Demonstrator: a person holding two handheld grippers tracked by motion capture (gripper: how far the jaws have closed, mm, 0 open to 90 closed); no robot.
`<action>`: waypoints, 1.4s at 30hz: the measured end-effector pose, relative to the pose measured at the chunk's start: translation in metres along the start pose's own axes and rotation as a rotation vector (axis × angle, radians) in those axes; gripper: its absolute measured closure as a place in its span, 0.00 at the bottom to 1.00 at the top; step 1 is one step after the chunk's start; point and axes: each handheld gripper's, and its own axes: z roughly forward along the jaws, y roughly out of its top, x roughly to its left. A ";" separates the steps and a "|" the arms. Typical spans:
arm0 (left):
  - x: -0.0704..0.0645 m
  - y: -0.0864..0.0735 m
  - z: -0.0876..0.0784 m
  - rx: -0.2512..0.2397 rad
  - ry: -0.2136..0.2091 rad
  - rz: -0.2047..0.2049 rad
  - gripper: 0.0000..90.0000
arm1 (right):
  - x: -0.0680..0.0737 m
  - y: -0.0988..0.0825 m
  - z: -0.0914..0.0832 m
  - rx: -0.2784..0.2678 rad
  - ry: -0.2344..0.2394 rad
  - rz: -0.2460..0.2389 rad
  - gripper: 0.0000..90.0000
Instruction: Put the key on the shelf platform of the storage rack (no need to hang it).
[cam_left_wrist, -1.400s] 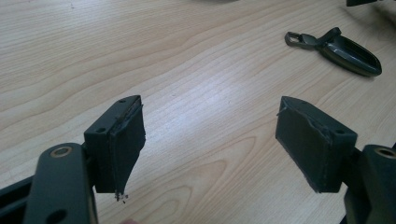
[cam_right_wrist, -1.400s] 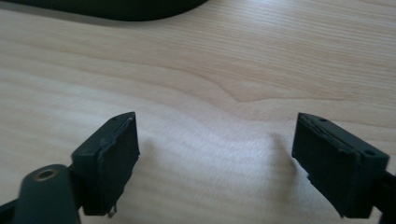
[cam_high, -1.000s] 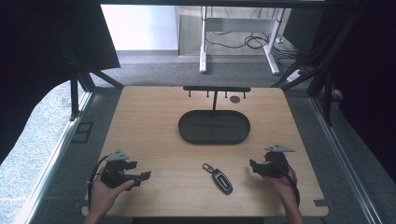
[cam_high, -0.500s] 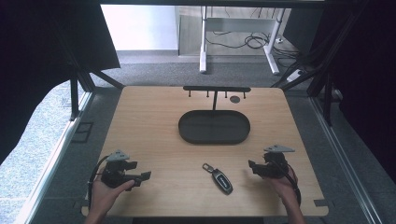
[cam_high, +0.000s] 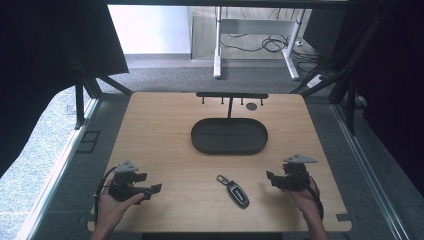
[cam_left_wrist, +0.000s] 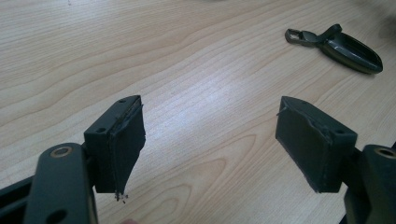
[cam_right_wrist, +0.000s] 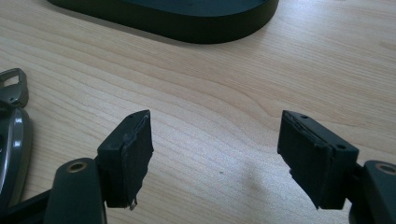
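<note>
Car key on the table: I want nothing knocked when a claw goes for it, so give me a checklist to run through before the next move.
1. Car key lies flat on the table, untouched: ok.
2. Right claw has wood between its jaws, which have just been closing, nothing gripped: ok.
3. Left claw open and holding nothing: ok.
4. Bare wood between the right claw and the key: ok.
5. Oval tray stands apart, beyond the key: ok.
6. Which claw should take the key: cannot tell.

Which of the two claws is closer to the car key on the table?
The right claw: the car key lies just beside it toward the table's middle, while the left claw sits farther off.
</note>
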 end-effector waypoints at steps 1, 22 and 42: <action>0.000 0.000 0.000 -0.002 -0.001 0.000 0.27 | 0.000 0.000 -0.001 -0.001 0.001 0.001 0.30; 0.000 0.001 -0.002 -0.005 0.003 -0.005 0.27 | 0.012 0.018 -0.018 -0.036 0.024 -0.049 0.34; -0.001 0.001 -0.001 -0.002 0.000 -0.003 0.27 | 0.051 0.061 -0.026 0.059 0.164 -0.172 0.37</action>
